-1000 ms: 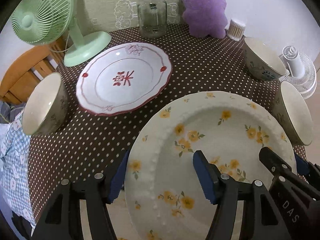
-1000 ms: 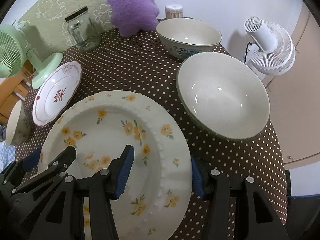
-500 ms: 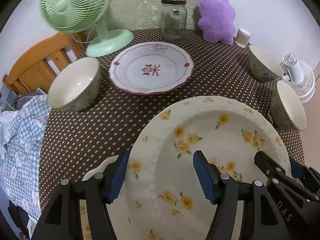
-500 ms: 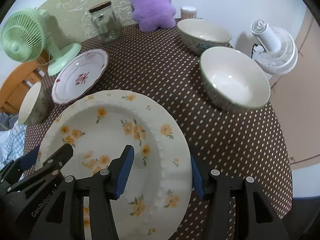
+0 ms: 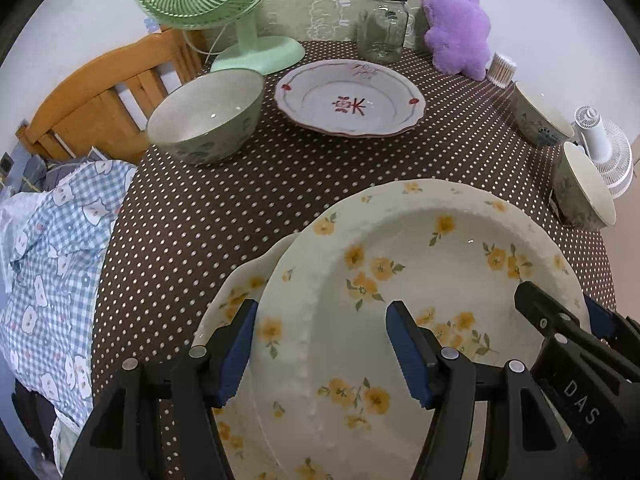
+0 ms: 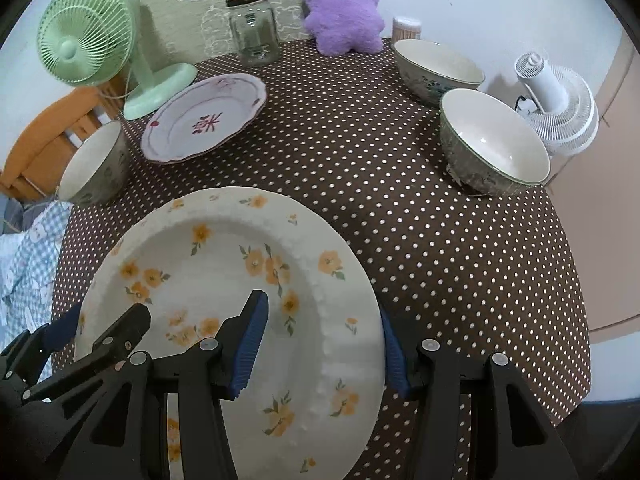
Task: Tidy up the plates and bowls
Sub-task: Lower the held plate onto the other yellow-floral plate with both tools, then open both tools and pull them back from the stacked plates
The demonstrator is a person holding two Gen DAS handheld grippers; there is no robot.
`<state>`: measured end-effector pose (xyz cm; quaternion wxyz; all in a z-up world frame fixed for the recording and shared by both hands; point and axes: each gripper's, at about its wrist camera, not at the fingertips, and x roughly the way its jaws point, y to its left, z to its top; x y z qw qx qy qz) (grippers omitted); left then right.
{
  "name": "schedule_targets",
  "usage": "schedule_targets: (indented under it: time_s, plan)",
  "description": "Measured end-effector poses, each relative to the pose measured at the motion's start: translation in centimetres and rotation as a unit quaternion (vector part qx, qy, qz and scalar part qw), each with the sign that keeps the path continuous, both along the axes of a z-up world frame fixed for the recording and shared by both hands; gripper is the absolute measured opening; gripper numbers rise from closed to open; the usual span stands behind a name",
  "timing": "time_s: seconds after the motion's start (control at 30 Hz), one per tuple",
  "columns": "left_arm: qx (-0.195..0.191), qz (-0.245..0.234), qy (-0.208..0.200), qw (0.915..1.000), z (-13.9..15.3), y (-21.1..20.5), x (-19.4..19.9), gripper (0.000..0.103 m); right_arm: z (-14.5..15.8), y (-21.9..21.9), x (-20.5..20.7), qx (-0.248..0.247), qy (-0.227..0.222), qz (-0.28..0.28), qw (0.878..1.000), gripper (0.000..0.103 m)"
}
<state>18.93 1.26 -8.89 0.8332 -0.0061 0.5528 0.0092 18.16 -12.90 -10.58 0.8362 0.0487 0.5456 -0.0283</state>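
Since both rims need support, left gripper (image 5: 320,344) and right gripper (image 6: 320,344) each pinch an opposite edge of the yellow-flower plate (image 5: 432,280), held level over a matching plate (image 5: 240,292) on the table (image 6: 440,240), presumably for stacking.

A second floral plate (image 5: 240,284) is mostly hidden beneath the yellow-flowered plate (image 5: 432,264), whose near edge is cut off.
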Motion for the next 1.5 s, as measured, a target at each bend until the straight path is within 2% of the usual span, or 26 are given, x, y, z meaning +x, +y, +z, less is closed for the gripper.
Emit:
schedule_targets:
  time_s: [0.47, 0.83, 1.1, 1.47, 1.5]
  plan:
    - [-0.007, -0.004, 0.032, 0.9995, -2.1, 2.6, -2.7, 0.066, -0.8, 2.8, -2.3, -0.020, 0.011, 0.002, 1.000, 0.057]
    - [0.010, -0.019, 0.033, 0.9992, -3.3, 2.5, -3.1, 0.066, -2.8, 3.0, -2.9, -0.019, 0.042, -0.001, 0.999, 0.057]
    - [0.028, -0.021, 0.023, 0.9991, -3.6, 1.9, -3.1, 0.067, -3.7, 2.5, -3.0, -0.012, 0.046, -0.001, 0.999, 0.057]
    - [0.033, -0.017, 0.023, 0.9990, -3.5, 1.8, -3.1, 0.068, -2.8, 2.4, -3.2, -0.014, 0.049, 0.025, 0.998, 0.057]
    - [0.041, -0.016, 0.021, 0.9988, -3.5, 1.7, -3.1, 0.071, -2.6, 2.2, -3.3, -0.015, 0.049, 0.023, 0.998, 0.057]
